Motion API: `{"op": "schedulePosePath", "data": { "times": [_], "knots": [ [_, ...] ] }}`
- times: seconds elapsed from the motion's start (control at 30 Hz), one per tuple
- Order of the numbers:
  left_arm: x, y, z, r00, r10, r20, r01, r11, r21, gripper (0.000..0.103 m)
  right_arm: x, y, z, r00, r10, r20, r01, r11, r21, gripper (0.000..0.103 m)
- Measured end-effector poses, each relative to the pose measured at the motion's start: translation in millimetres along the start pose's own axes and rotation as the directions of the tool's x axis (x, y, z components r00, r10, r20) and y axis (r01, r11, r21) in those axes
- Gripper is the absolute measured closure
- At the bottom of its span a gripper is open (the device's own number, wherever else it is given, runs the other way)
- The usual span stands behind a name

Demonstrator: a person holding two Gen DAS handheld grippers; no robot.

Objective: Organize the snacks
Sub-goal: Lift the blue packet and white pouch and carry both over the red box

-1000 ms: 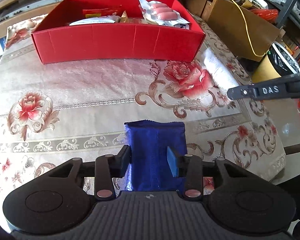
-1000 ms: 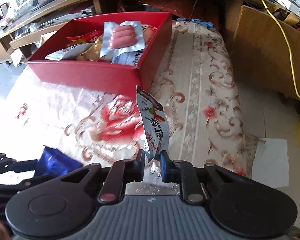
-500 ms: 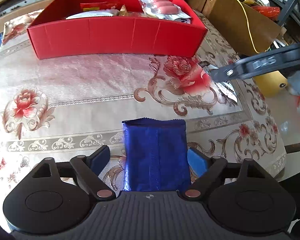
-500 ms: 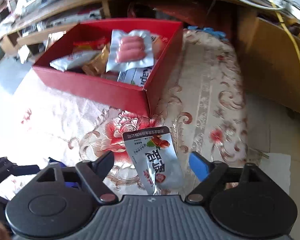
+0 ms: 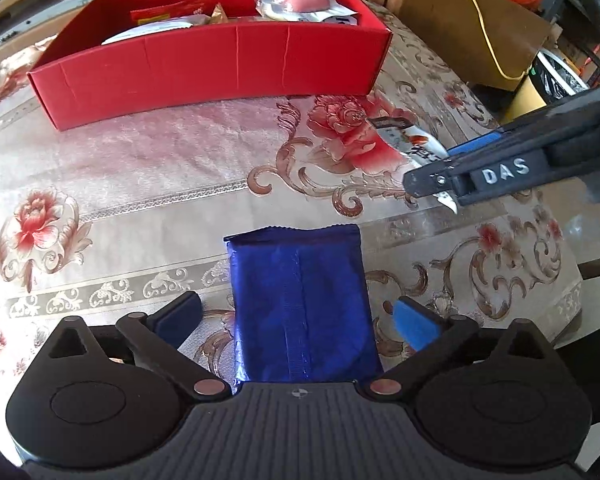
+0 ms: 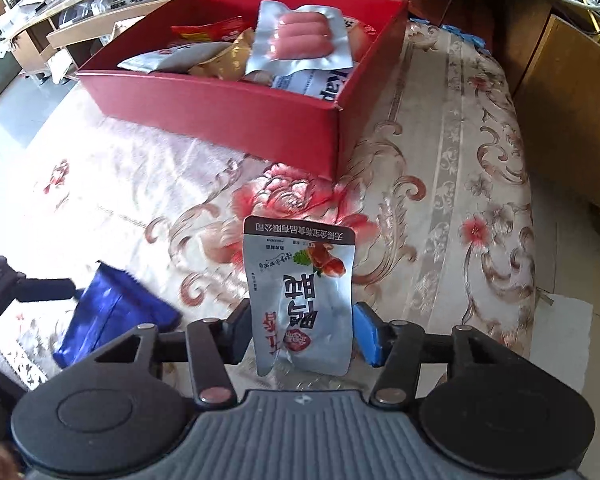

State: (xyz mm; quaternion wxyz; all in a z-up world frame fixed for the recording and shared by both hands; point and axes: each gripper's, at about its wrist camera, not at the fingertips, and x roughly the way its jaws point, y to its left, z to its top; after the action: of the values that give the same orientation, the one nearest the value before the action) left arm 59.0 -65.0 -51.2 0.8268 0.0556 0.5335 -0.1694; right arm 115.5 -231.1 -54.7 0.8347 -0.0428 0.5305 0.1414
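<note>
A blue snack packet point(image 5: 300, 300) lies flat on the flowered tablecloth between the fingers of my left gripper point(image 5: 296, 318), which is open with gaps on both sides. A silver snack pouch point(image 6: 300, 292) with red print sits between the fingers of my right gripper point(image 6: 300, 334), whose jaws stand close against its two edges. The pouch also shows in the left wrist view point(image 5: 410, 140), beside the right gripper point(image 5: 440, 172). A red box point(image 5: 220, 64) at the back holds several snacks, a sausage pack point(image 6: 304, 38) on top.
The blue packet point(image 6: 112, 312) and left gripper show at the lower left of the right wrist view. The red box point(image 6: 236, 108) stands just beyond the pouch. A cardboard box point(image 5: 468, 20) and a yellow cable stand off the table's right edge. Shelves stand behind.
Both grippers opened and let their packets down flat on the cloth. The left has opened wider; the right has since narrowed around the silver pouch.
</note>
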Motion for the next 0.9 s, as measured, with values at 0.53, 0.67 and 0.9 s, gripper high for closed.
{"op": "schedulePosePath", "data": {
  "times": [0.53, 0.67, 0.9],
  "knots": [
    [-11.0, 2.0, -2.2, 0.995, 0.088, 0.056, -0.087, 0.996, -0.011, 0.034, -32.0, 20.8, -7.0, 0.994, 0.02, 0.104, -0.017, 0.999, -0.028, 0.041],
    [-21.7, 6.2, 1.0, 0.992, 0.084, 0.094, -0.08, 0.996, -0.044, 0.034, -38.9, 21.3, -6.1, 0.991, 0.032, 0.13, -0.029, 0.999, -0.027, 0.041],
    [-35.9, 13.0, 14.0, 0.985, 0.078, 0.157, -0.065, 0.994, -0.089, 0.034, -49.9, 21.0, -2.8, 0.984, 0.024, 0.179, -0.022, 1.0, -0.011, 0.041]
  ]
}}
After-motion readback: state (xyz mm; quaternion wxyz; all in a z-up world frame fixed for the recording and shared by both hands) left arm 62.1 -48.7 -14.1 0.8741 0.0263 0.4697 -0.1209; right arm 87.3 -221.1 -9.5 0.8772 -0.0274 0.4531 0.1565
